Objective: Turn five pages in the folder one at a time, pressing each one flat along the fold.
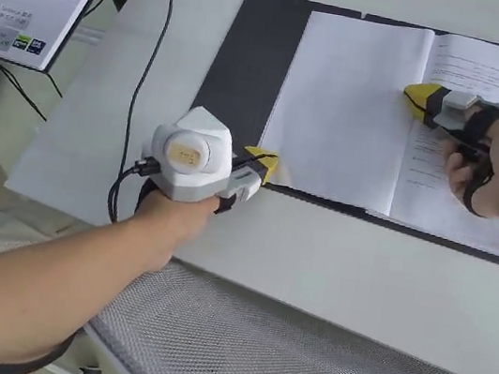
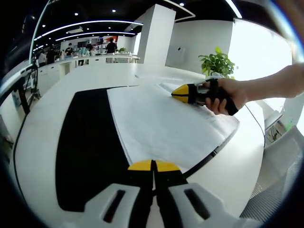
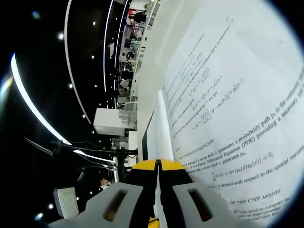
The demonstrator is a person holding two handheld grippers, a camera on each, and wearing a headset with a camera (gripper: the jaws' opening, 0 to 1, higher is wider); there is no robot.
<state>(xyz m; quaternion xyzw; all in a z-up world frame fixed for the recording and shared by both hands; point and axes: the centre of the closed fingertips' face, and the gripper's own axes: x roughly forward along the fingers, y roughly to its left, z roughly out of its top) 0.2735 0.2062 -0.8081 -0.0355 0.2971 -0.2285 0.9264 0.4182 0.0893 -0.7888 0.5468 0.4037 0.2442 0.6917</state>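
folder: lies open on the white table, black cover showing at left.
turned page: blank side up, flat, left of the fold.
printed page: right of the fold, not yet turned.
right gripper: jaws closed together, empty, tips on the paper at the fold.
left gripper: jaws closed, gripping nothing, at the turned page's near corner.
progress: judged mid-press; at least one page turned, the count cannot be told.

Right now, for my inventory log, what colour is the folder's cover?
The folder cover is black, clearest in the left gripper view.
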